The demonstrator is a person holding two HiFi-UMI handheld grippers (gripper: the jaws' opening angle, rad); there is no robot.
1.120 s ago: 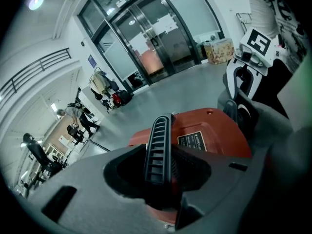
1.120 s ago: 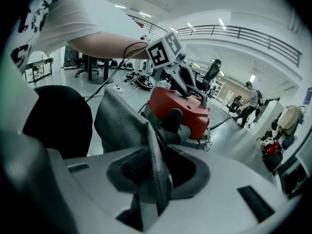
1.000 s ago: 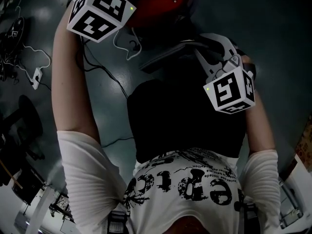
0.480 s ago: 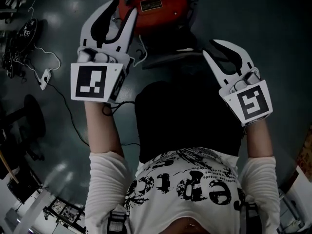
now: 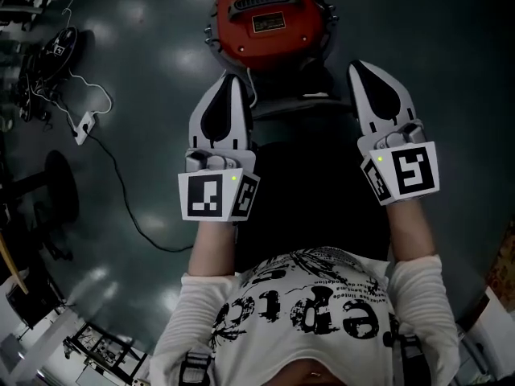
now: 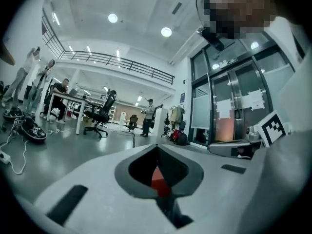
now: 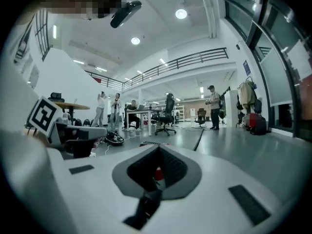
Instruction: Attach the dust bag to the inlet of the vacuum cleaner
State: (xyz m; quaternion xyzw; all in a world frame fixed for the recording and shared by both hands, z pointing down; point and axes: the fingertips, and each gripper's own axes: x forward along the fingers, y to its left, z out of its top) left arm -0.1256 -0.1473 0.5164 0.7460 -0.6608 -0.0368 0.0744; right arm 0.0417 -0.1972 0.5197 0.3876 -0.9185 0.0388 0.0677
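Note:
The red vacuum cleaner stands on the dark floor at the top of the head view. My left gripper and right gripper are held side by side in front of my body, pointing level toward it and well short of it. The left jaws are closing, pads together with nothing between them. The right jaws are shut and empty. Through each gripper's jaw window a bit of the red vacuum cleaner shows. A dark flat piece lies just below the vacuum; whether it is the dust bag is unclear.
A white power strip with white and black cables lies on the floor at left, beside dark gear. The gripper views show a large hall with desks, office chairs, several people and glass doors.
The left gripper swung from the upper left to the middle, rolled over, and its jaws, wide open half a second ago, are now together. The right gripper rose slightly.

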